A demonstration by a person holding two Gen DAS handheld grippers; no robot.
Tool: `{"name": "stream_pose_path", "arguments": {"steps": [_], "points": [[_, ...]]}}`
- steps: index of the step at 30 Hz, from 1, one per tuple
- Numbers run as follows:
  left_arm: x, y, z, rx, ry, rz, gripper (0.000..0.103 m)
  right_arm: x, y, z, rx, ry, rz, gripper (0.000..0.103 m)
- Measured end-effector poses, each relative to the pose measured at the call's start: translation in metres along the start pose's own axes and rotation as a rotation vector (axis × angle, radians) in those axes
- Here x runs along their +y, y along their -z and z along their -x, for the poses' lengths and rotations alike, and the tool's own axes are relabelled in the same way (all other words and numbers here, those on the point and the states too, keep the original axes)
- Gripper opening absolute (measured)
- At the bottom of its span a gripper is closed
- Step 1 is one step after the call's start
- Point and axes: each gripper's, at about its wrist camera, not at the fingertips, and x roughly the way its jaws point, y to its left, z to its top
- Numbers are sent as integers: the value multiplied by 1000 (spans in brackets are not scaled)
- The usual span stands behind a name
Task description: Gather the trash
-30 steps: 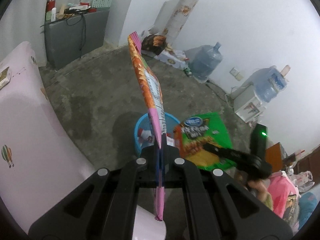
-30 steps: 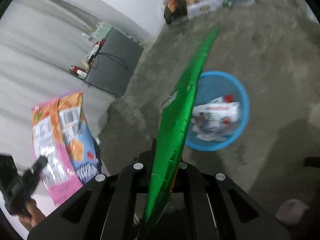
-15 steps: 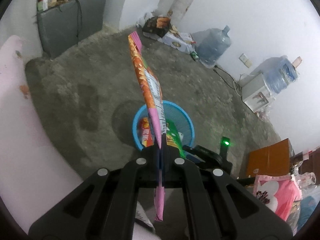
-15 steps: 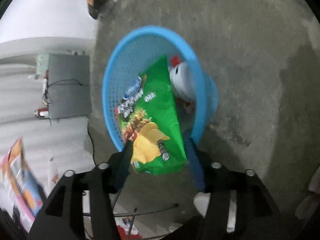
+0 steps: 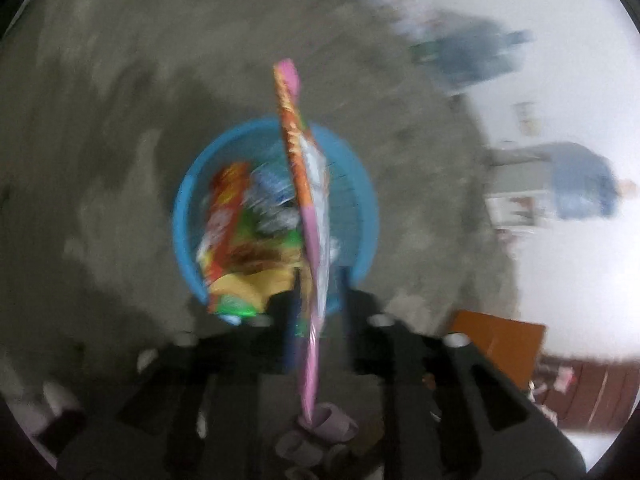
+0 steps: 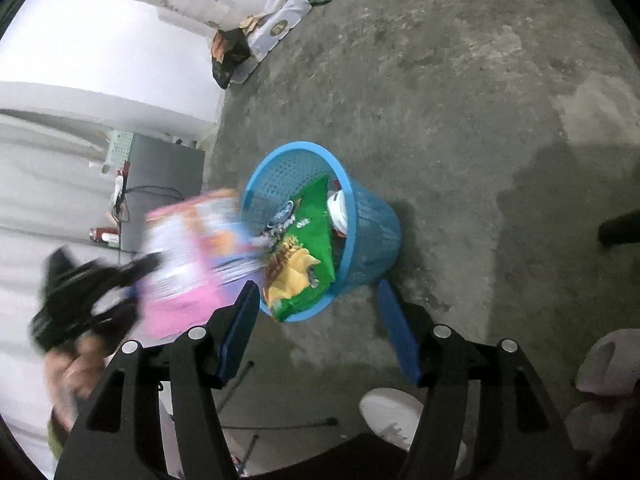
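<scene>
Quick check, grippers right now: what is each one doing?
Left gripper: jaws parted, pink snack bag between them; grip cannot be told.
Right gripper: open, empty.

blue mesh basket [image 6: 362, 220]; green-and-yellow chip bag [image 6: 306, 256]; pink-and-orange snack packet [image 5: 306, 208]; blue gripper pads [image 6: 400, 332]; grey floor [image 6: 460, 100]

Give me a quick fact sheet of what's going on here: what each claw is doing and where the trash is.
left claw: jaws parted a little, pink snack bag between them, above the bin; blurred, grip unclear
right claw: open, empty
bin: blue mesh basket on concrete floor
in bin: green chip bag, white container, other wrappers
nearby: water jugs by the wall
</scene>
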Motion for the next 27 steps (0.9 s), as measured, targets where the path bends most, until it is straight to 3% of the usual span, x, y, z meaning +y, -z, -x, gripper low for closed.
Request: {"name": "stream_pose_path", "arguments": {"steps": [5,10,14,17,23,27], "points": [[36,1,-24,31,-1,111,44,2,4,-8,31,18,33,61],[38,2,4,-29,-11,77,48,13,9,-16,53,15,51,61],[15,0,48,-115,25,17,49,34,15,-6,40,35,116,61],[-7,14,102,-213,60,-83,56,58,23,15,-10,68,204,61],[-41,81,219,-399,118,-302,73,125,53,67,-148,146,456,72],[-50,134,271,-506,58,-430,84,162,78,105,-234,153,593,79]]}}
